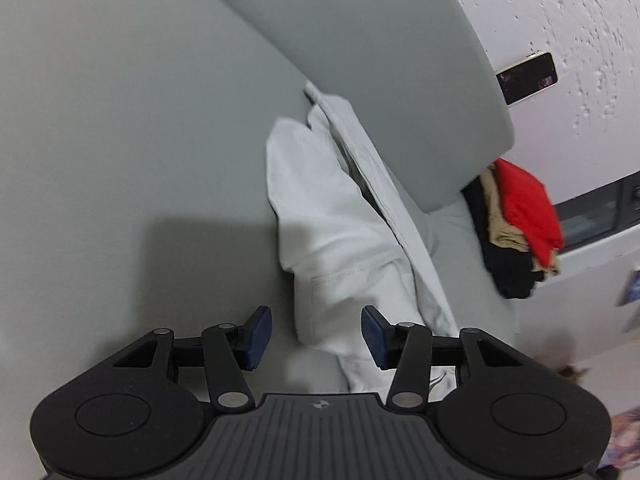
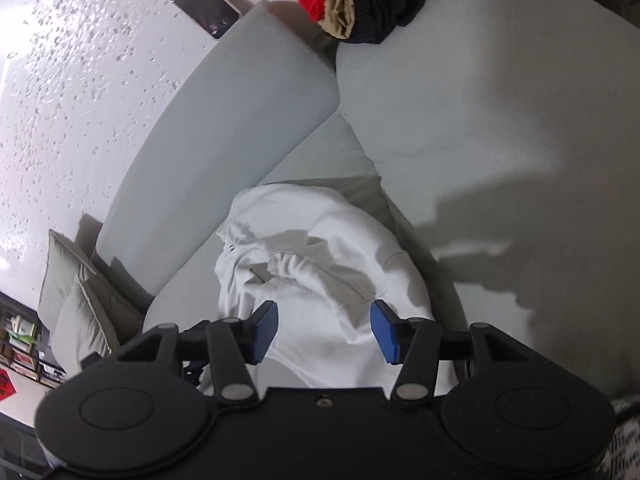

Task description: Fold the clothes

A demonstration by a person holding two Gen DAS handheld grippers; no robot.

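White garment (image 1: 328, 240), crumpled, lies on grey sofa seat (image 1: 120, 160) just beside the back cushion (image 1: 360, 60); stitched seam + pocket edge visible, one strip of fabric runs up along the cushion base. Left claw (image 1: 316, 338) approx. half open, blue pads (image 1: 258, 334) either side of the garment's near end, cloth between them but pads not pressing on it; nothing held. Right claw (image 2: 324, 330) same: approx. half open above a bunched, gathered part of the garment (image 2: 312, 248), pads apart from the fabric, no grip. Pile of red, tan + black clothes (image 1: 520, 220) at far end of seat, well apart from the white piece. Dark phone-like slab (image 1: 528, 76) on wall above cushion. Pillows (image 2: 76, 296) at the sofa's other end.
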